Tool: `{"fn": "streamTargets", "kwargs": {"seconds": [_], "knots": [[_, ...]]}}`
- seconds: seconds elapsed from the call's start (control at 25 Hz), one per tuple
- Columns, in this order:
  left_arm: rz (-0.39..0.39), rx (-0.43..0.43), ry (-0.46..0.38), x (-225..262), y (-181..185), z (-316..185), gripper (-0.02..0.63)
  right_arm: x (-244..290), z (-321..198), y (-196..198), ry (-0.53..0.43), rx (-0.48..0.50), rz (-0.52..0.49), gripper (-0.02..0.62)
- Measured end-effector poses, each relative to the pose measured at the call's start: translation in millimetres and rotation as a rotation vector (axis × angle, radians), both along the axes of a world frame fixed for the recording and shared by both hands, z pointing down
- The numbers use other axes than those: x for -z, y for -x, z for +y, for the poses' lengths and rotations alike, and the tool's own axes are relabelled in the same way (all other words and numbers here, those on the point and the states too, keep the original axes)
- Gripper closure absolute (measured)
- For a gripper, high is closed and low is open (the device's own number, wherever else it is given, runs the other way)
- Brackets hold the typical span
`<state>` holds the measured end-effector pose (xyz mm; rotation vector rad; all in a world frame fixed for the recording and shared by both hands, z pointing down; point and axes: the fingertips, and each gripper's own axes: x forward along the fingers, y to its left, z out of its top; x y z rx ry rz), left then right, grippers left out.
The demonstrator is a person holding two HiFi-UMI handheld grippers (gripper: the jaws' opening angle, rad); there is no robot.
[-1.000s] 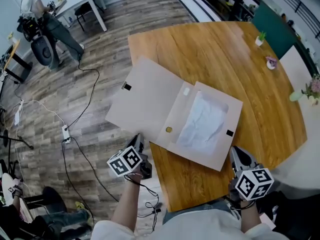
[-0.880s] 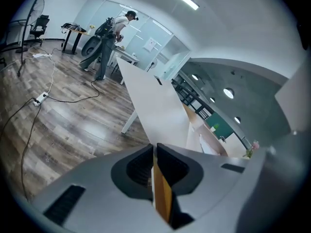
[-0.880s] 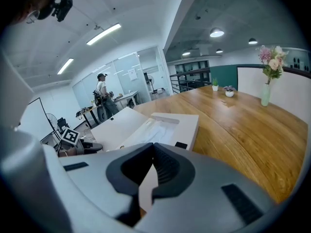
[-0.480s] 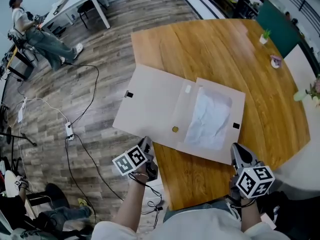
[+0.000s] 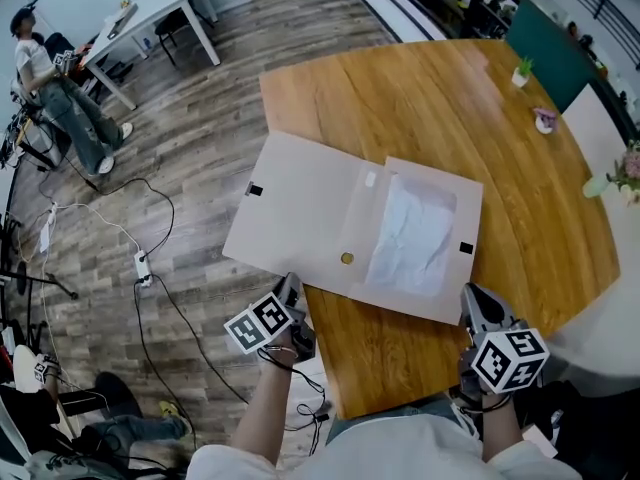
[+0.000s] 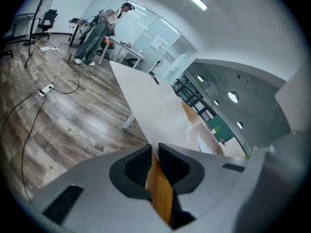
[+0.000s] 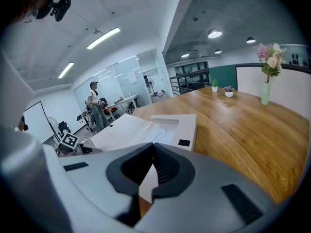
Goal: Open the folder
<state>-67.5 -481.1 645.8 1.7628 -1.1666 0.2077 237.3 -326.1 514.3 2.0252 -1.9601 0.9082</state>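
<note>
Folder lies open and flat on table, just ahead of both grippers. Left gripper is clenched and empty, and so is right gripper. It is probably light, stiff, slick card, so pinch a thin cover edge.

Wooden table: open folder overhanging left edge; small plant pot far side.
</note>
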Motion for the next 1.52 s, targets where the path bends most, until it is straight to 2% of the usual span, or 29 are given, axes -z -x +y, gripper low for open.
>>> {"fn": "streamTargets", "kwargs": {"seconds": [0.36,0.68,0.8,1.04,1.2,1.32,1.52], "knots": [[-0.027,-0.029,-0.064,23.8,-6.2,3.2,0.563,11.6,13.7,-9.9,-0.04,-0.02,-0.007,0.594],[-0.041,0.012,-0.105,51.1,9.4,16.6,0.545,27.8,19.6,-11.2,-0.094,-0.026,-0.02,0.594],[-0.046,0.011,-0.145,71.7,16.6,22.9,0.535,36.3,17.6,-7.5,-0.115,-0.017,-0.02,0.594],[-0.113,-0.016,-0.329,142.9,21.7,34.2,0.531,58.0,11.8,-3.0,-0.164,0.004,-0.008,0.594],[-0.237,-0.044,-0.503,196.8,16.2,42.6,0.537,76.3,5.7,-7.0,-0.209,0.007,0.025,0.594],[-0.309,-0.033,-0.612,232.3,13.1,50.8,0.596,93.7,4.5,-10.2,-0.241,0.007,0.074,0.594],[-0.33,-0.037,-0.731,269.4,-2.5,61.9,0.603,120.8,7.9,-22.0,-0.301,-0.009,0.145,0.594]]}}
